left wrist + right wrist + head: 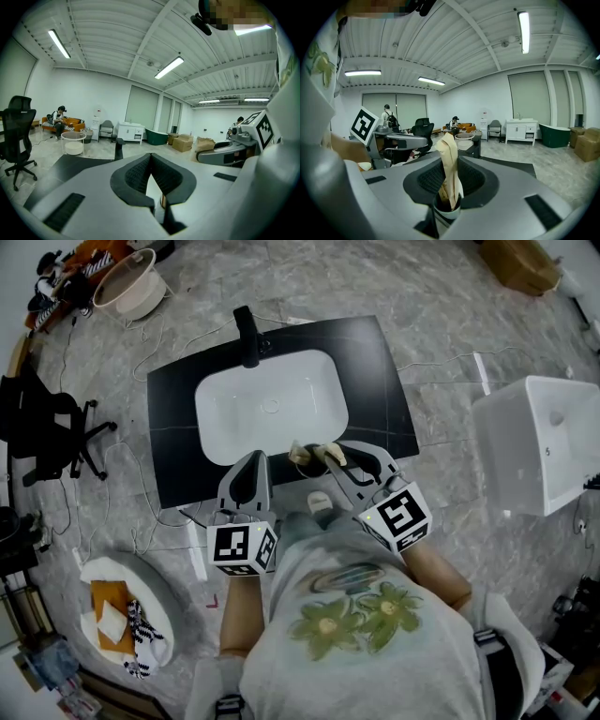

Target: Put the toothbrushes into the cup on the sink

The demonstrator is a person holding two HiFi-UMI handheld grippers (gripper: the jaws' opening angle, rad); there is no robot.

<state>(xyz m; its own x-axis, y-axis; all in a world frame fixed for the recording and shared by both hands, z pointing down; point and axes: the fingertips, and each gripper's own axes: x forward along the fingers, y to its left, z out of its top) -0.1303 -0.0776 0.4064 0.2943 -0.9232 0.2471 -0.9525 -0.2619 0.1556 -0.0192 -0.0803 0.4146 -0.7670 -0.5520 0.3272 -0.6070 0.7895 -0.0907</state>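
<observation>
Head view: a black counter [178,451] holds a white sink [272,409], with a black tap [247,334] at its far edge. The floor [441,324] around it is grey marble. An office chair [42,432] stands at the left of the frame and a white cabinet [539,442] at the right. At the counter's near edge, lower right of the sink, the right gripper [335,448] pinches a paper-wrapped toothbrush [331,456]. The left gripper [248,457] is near it on the left. Each gripper carries a cube with a square black-and-white marker.

Left gripper view: the jaw tips meet, with nothing between them. The room has a ribbed white ceiling with strip lights. A person on an orange sofa [59,121] is at the far left, and cardboard boxes [183,142] are right of centre.

Right gripper view: the jaws are closed on the toothbrush wrapper, which stands upright at the centre. Its lower end is inside a white cup [447,209] at the bottom of the frame. The print on the wrapper is too small to read.
</observation>
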